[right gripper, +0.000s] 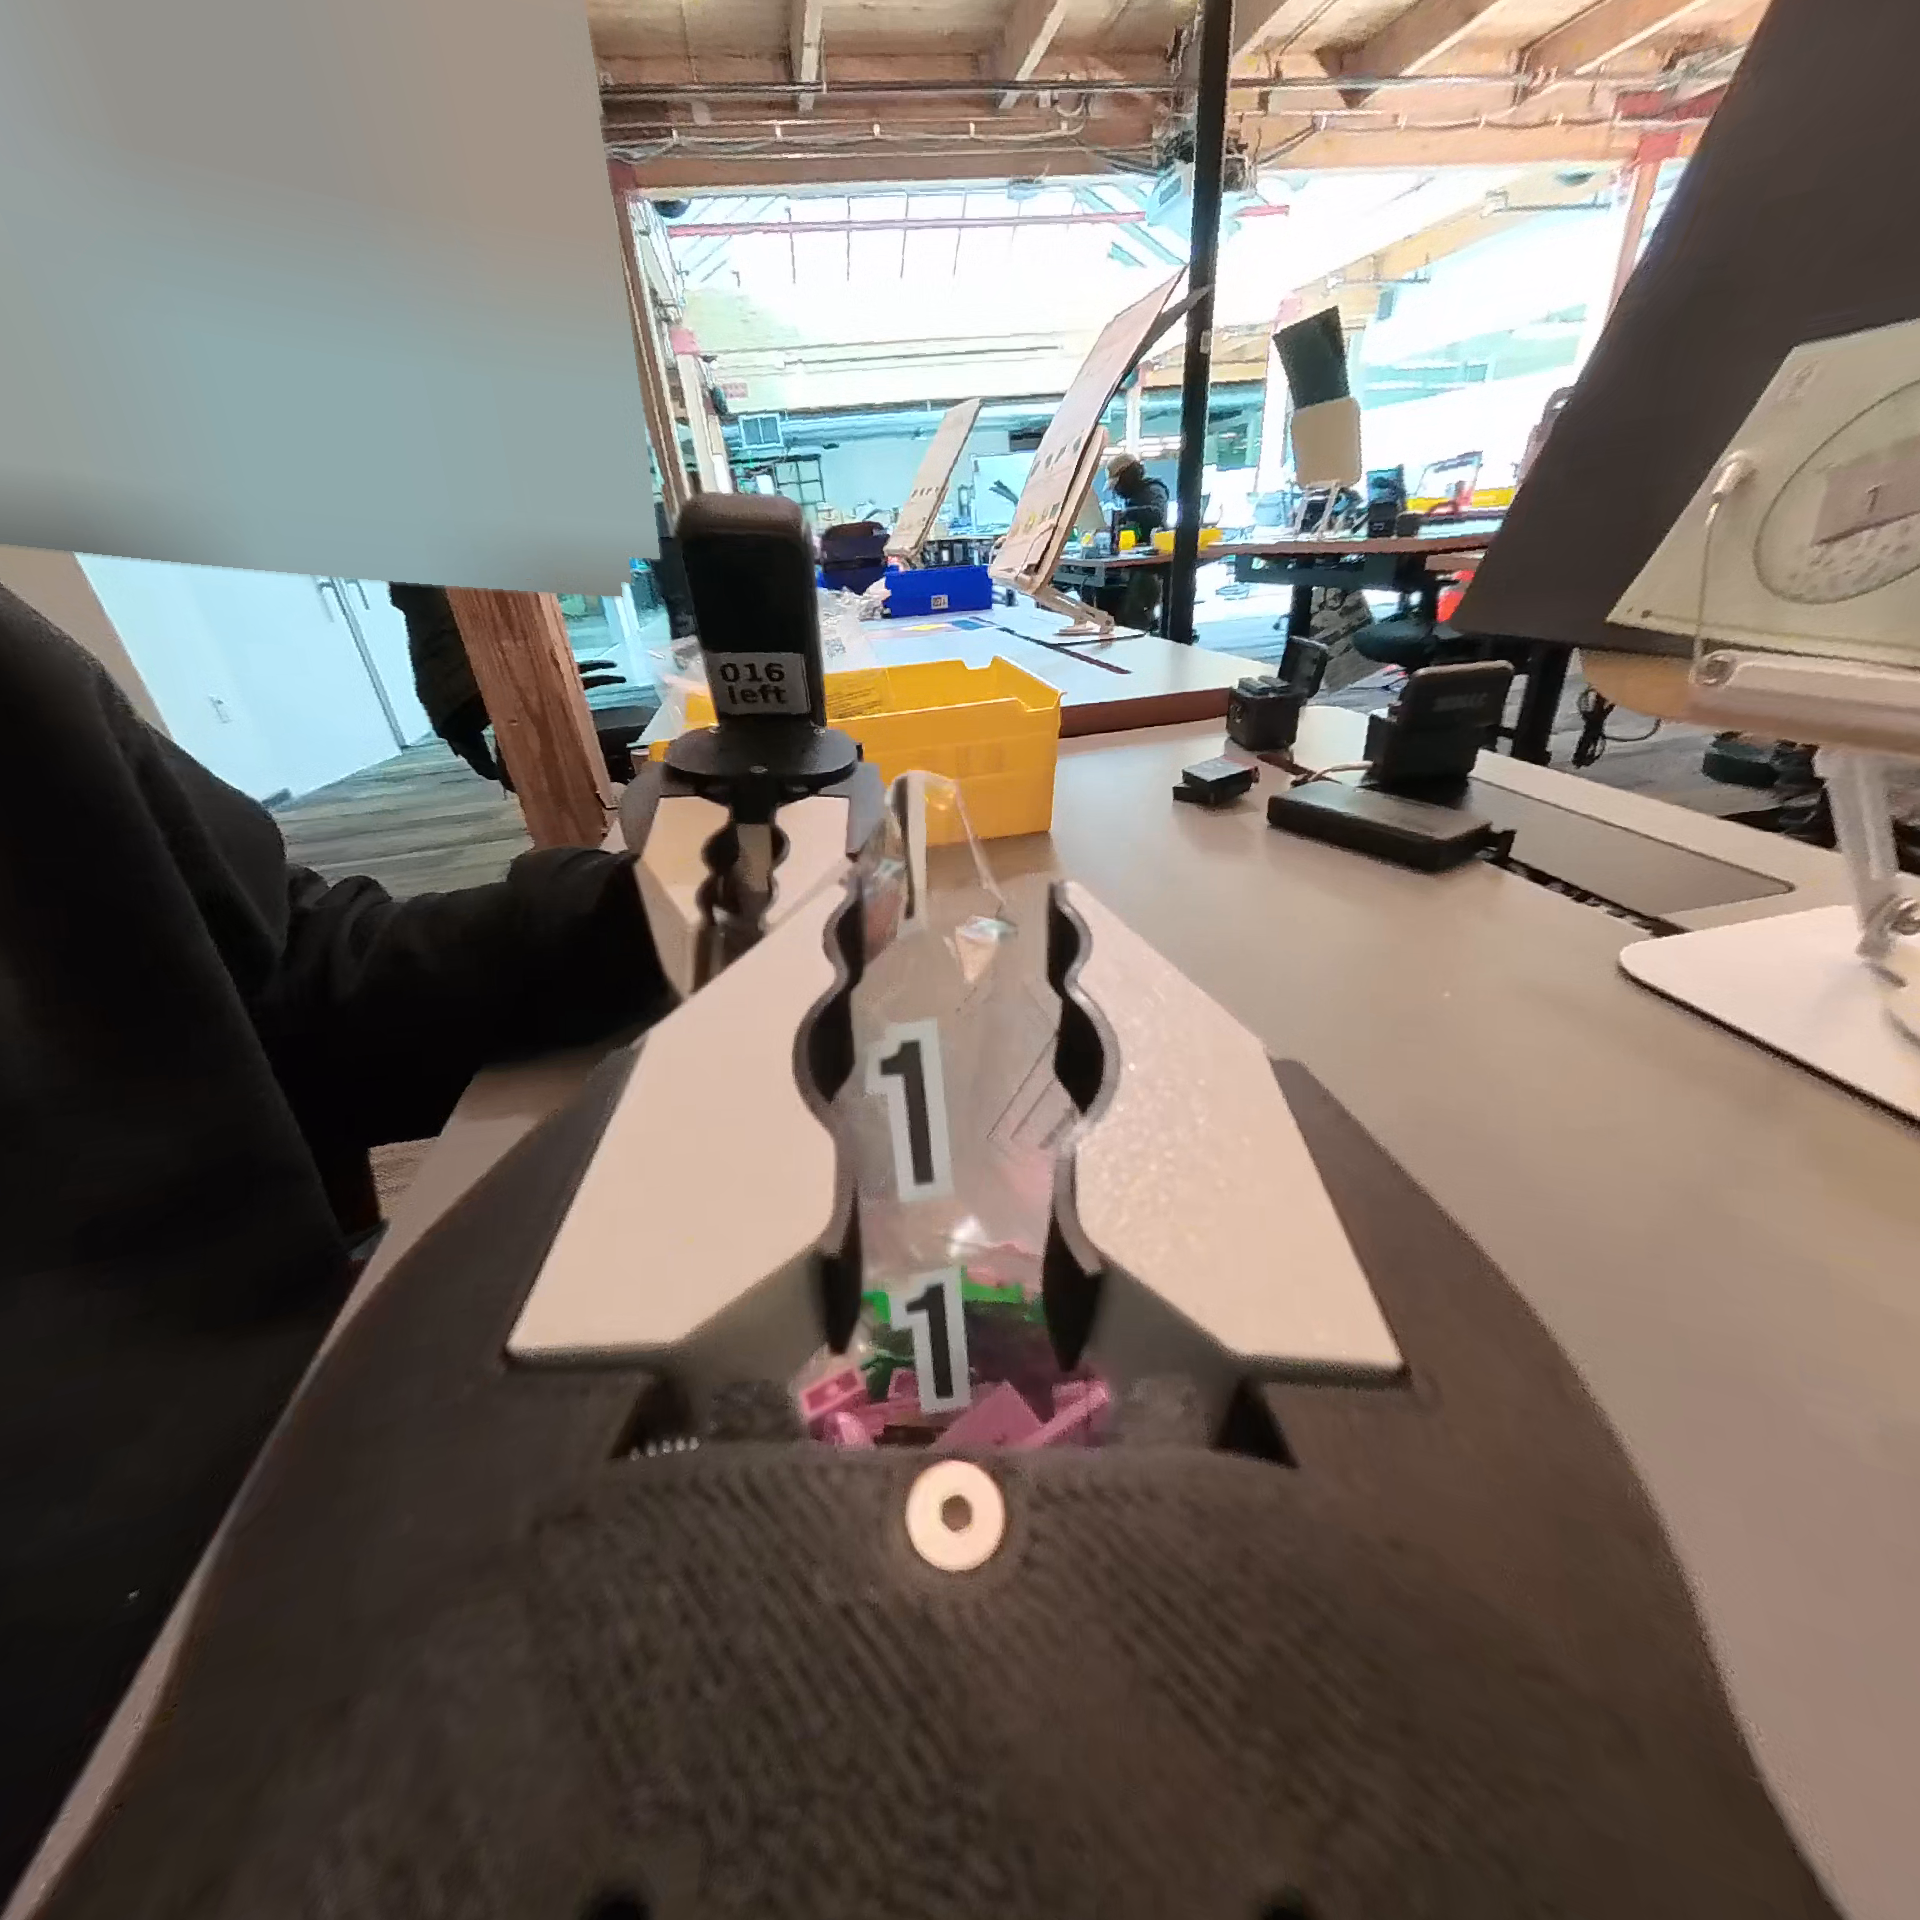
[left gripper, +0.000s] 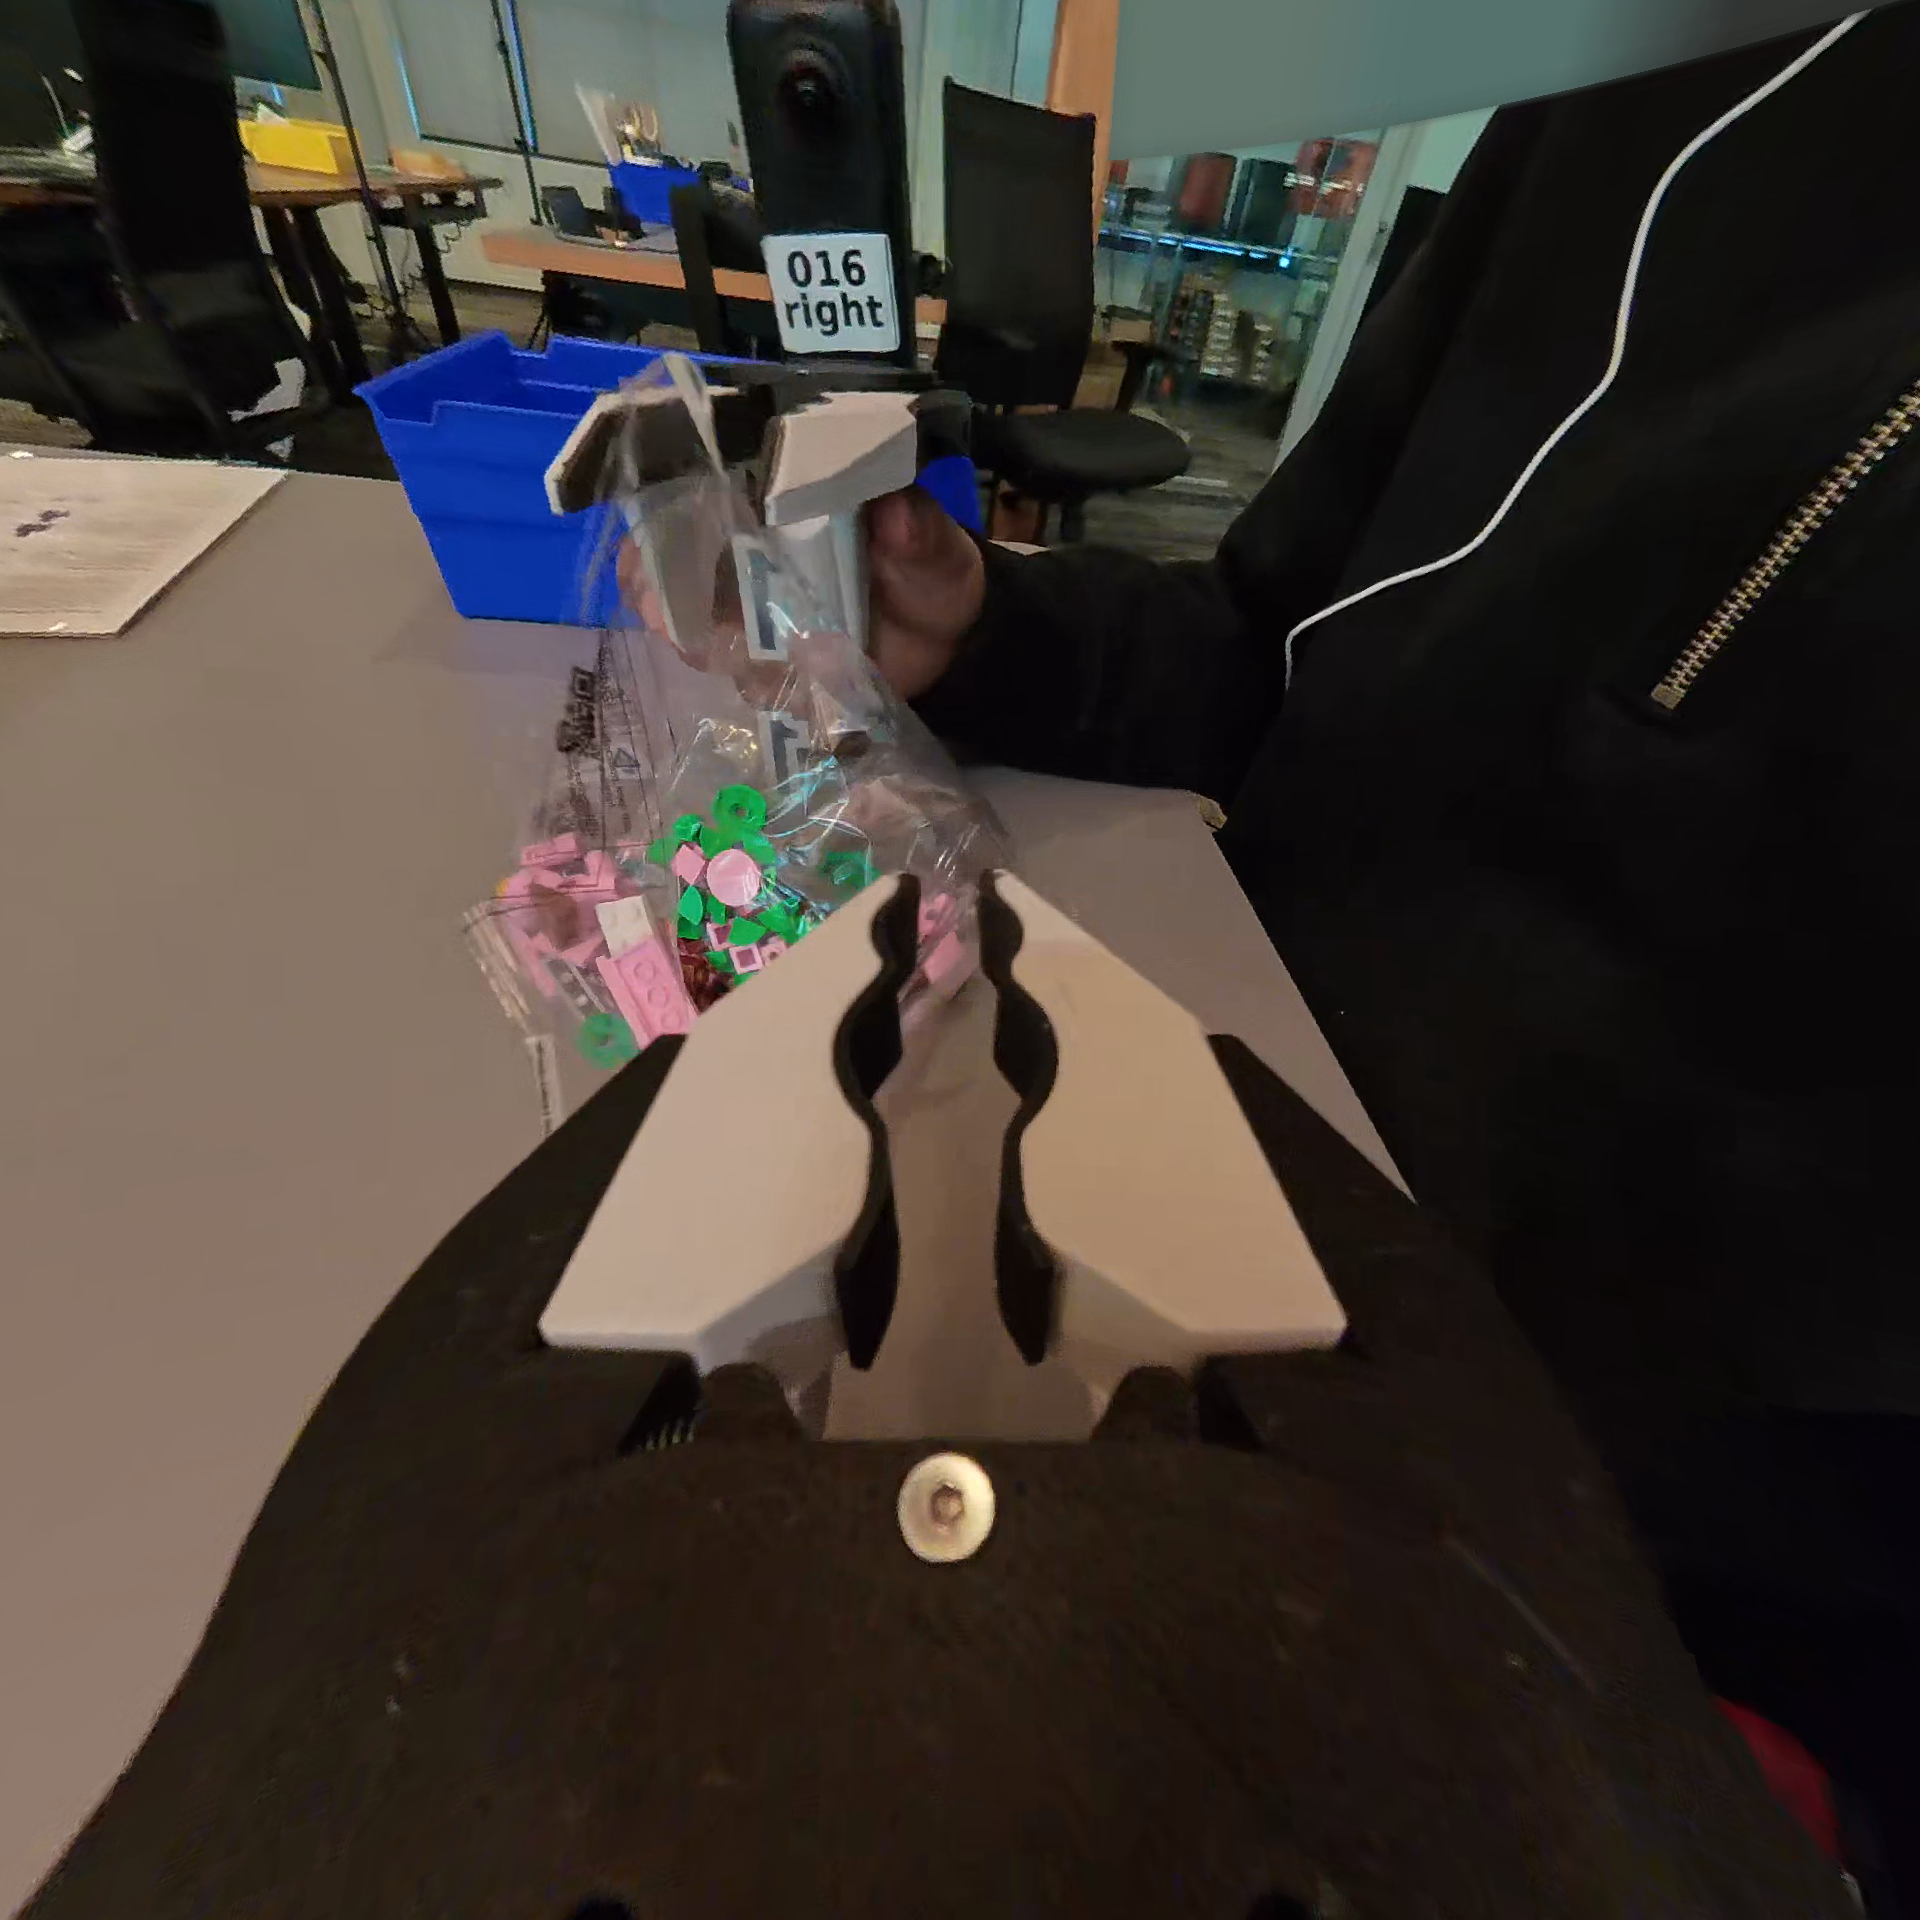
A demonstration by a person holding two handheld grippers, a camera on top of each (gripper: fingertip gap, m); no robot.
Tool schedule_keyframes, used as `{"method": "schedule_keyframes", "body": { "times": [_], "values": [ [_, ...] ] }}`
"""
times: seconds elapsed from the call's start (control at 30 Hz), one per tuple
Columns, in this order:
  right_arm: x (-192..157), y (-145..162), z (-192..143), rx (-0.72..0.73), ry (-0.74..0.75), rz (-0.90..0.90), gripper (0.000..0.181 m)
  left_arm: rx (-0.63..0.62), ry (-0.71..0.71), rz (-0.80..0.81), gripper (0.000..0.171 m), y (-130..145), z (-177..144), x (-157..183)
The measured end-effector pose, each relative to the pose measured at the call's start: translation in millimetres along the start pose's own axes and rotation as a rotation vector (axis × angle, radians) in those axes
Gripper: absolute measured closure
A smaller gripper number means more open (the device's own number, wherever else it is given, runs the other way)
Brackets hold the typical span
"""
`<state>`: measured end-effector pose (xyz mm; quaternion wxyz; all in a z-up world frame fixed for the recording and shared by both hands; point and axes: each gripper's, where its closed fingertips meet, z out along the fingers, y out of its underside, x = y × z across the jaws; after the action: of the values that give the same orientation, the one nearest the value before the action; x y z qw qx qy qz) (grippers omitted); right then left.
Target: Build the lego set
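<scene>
In the left wrist view we see a paper sheet (left gripper: 104, 540) at the upper left of the grey table (left gripper: 208, 935), then a blue bin (left gripper: 468, 488) behind the clear bag of lego pieces (left gripper: 675, 914) at frame centre. Our right gripper (left gripper: 717, 468), gripped by a hand (left gripper: 920, 592), stands above the bag with its top between parted jaws; we cannot tell whether they pinch it. Our left gripper (left gripper: 945, 894) points at the bag's right edge, jaws released with a narrow gap. In the right wrist view a yellow bin (right gripper: 956, 748) sits at mid-frame behind the bag, and a white stand (right gripper: 1787, 966) at the right edge.
</scene>
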<state>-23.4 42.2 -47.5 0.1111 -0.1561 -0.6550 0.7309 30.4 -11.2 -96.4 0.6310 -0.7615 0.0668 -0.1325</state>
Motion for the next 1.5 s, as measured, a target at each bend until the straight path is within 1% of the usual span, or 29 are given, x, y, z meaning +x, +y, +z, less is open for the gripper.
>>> {"method": "schedule_keyframes", "body": {
  "times": [0.03, 0.13, 0.2, 0.27, 0.3, 0.37, 0.43, 0.53, 0.6, 0.73, 0.8, 0.87, 0.93, 0.97, 1.07, 1.13, 1.17, 1.2, 1.23, 1.3, 1.33, 1.37, 1.47, 1.5],
  "values": [
    [0.0, -0.7, 0.0, 0.006, -0.005, 0.015, 0.143, 0.003, 0.008, -0.001, 0.168, 0.3, -1.9, 0.4],
    [3.6, -3.6, -2.0, 0.026, -0.003, 0.056, 0.136, -0.003, 0.037, -0.018, 0.169, 3.2, -5.6, 1.6],
    [7.4, -5.9, -4.4, 0.037, 0.007, 0.074, 0.135, 0.010, 0.065, -0.023, 0.169, 2.0, -7.3, 5.4],
    [10.8, -8.5, -7.0, 0.050, 0.016, 0.090, 0.134, 0.043, 0.068, -0.041, 0.161, -3.2, -9.8, 4.7],
    [12.0, -10.0, -8.2, 0.057, 0.019, 0.097, 0.134, 0.073, 0.053, -0.052, 0.155, -8.1, -12.5, 1.6],
    [14.3, -13.1, -10.5, 0.071, 0.025, 0.110, 0.134, 0.147, -0.026, -0.074, 0.149, -18.7, -21.5, -12.6],
    [17.3, -14.2, -12.4, 0.073, 0.037, 0.118, 0.134, 0.194, -0.110, -0.095, 0.151, -24.0, -32.2, -28.1],
    [17.2, -15.4, -13.6, 0.074, 0.030, 0.132, 0.133, 0.200, -0.216, -0.111, 0.157, -23.1, -39.3, -45.8],
    [15.0, -15.8, -13.3, 0.072, 0.014, 0.144, 0.132, 0.154, -0.266, -0.103, 0.162, -16.4, -36.3, -52.6],
    [13.0, -11.7, -11.1, 0.049, 0.003, 0.148, 0.131, 0.004, -0.335, -0.041, 0.168, 3.8, -22.7, -58.8],
    [12.6, -8.2, -9.4, 0.033, -0.001, 0.156, 0.130, -0.060, -0.355, 0.002, 0.171, 12.0, -17.5, -59.3],
    [12.1, -4.3, -7.7, 0.015, -0.005, 0.164, 0.130, -0.102, -0.353, 0.038, 0.171, 17.1, -13.0, -56.9],
    [11.7, -0.5, -6.3, -0.004, -0.006, 0.166, 0.129, -0.108, -0.321, 0.058, 0.171, 16.6, -8.2, -50.2],
    [12.9, 2.7, -5.7, -0.024, 0.002, 0.166, 0.128, -0.101, -0.320, 0.064, 0.169, 14.2, -7.0, -48.8],
    [16.9, 7.6, -5.6, -0.053, 0.022, 0.173, 0.127, -0.052, -0.369, 0.085, 0.161, -1.0, -9.0, -51.1],
    [19.9, 8.2, -6.3, -0.050, 0.029, 0.204, 0.124, -0.026, -0.365, 0.088, 0.160, -9.9, -7.3, -47.3],
    [21.5, 8.8, -6.4, -0.050, 0.030, 0.228, 0.122, -0.033, -0.350, 0.087, 0.160, -10.7, -4.1, -44.4],
    [22.8, 9.8, -6.6, -0.051, 0.030, 0.252, 0.120, -0.064, -0.342, 0.085, 0.161, -7.7, -0.5, -43.4],
    [23.9, 11.4, -6.4, -0.056, 0.028, 0.276, 0.119, -0.126, -0.363, 0.086, 0.164, -0.6, 1.4, -47.7],
    [25.5, 15.7, -5.6, -0.073, 0.027, 0.317, 0.115, -0.296, -0.513, 0.139, 0.171, 17.8, -6.4, -72.5],
    [26.2, 17.8, -5.2, -0.083, 0.029, 0.331, 0.114, -0.336, -0.550, 0.170, 0.171, 21.1, -8.9, -78.9],
    [26.8, 20.4, -4.7, -0.095, 0.032, 0.338, 0.112, -0.333, -0.525, 0.179, 0.171, 18.9, -5.8, -76.1],
    [27.8, 24.1, -4.0, -0.114, 0.040, 0.349, 0.109, -0.202, -0.303, 0.175, 0.169, -7.0, 15.8, -42.8],
    [27.6, 23.6, -4.2, -0.109, 0.035, 0.358, 0.109, -0.175, -0.258, 0.186, 0.170, -15.1, 20.4, -35.8]
  ]
}}
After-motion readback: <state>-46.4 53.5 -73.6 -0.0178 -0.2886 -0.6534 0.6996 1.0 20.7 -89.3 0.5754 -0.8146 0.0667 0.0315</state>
